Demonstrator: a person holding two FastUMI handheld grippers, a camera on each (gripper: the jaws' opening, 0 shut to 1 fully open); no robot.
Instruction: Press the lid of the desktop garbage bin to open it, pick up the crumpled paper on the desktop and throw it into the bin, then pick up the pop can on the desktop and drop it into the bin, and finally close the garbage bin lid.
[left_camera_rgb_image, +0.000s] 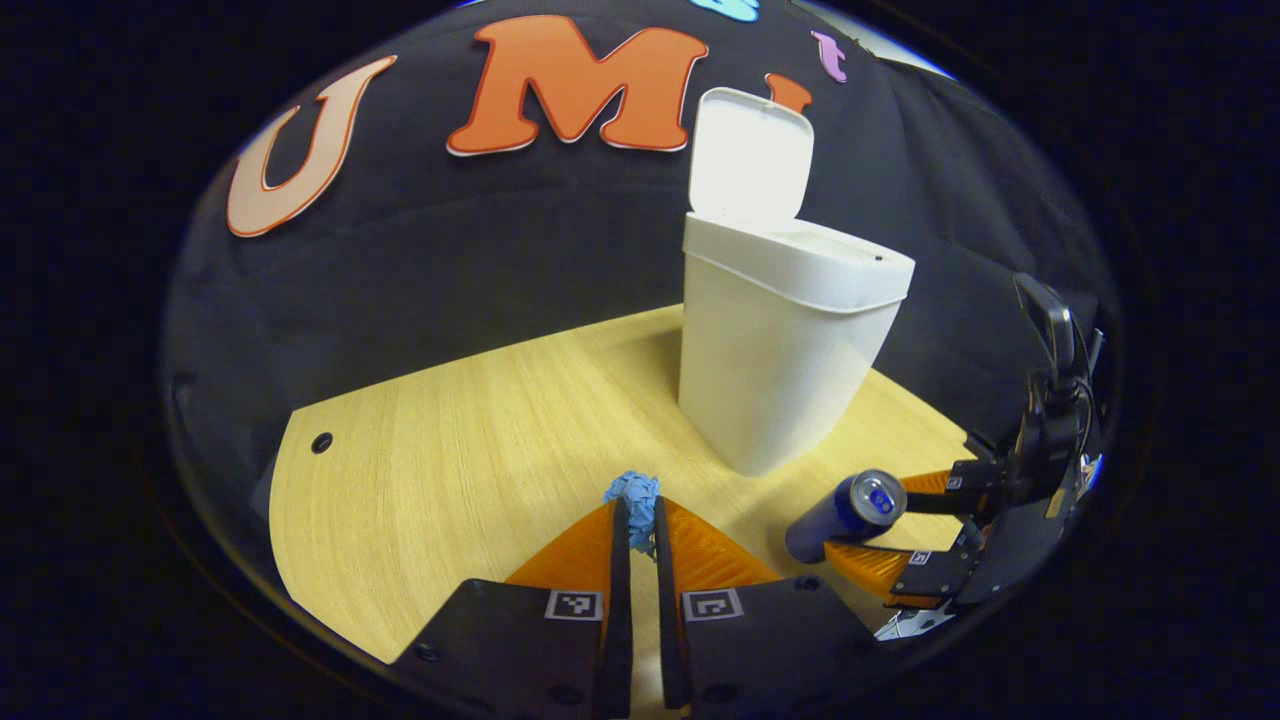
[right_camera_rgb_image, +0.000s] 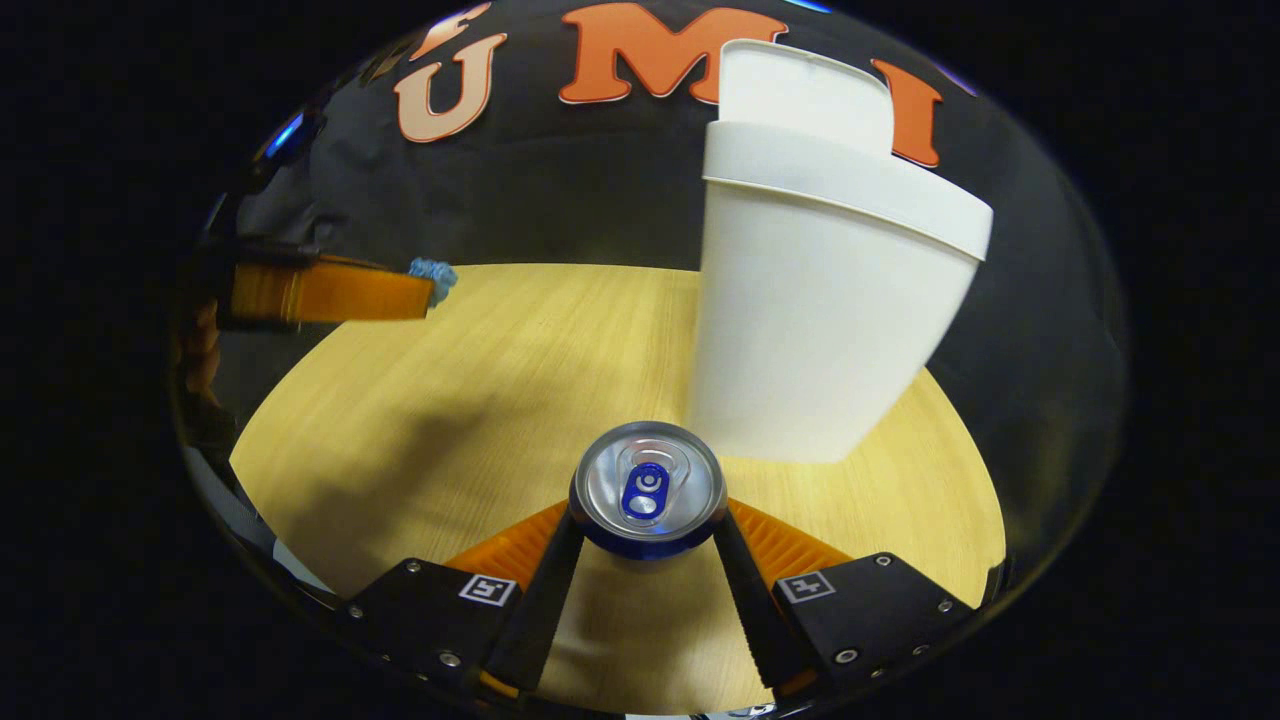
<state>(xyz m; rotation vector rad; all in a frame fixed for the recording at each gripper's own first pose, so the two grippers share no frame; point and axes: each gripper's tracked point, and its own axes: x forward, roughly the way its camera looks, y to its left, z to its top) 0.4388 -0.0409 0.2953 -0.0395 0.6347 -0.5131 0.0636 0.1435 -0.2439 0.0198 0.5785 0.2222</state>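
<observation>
On the wooden surface (left_camera_rgb_image: 430, 450) the white bin (left_camera_rgb_image: 780, 350) is standing with its lid (left_camera_rgb_image: 748, 150) up. Right gripper (right_camera_rgb_image: 648, 520) jaws are squeezing the pop can (right_camera_rgb_image: 648, 487) around its slippery, dentable sides. Left gripper (left_camera_rgb_image: 640, 525) jaws are pinching the soft, light crumpled paper (left_camera_rgb_image: 633, 497), held up near the bin.

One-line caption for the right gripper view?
Right gripper clamps the pop can before the open-lidded bin.
</observation>
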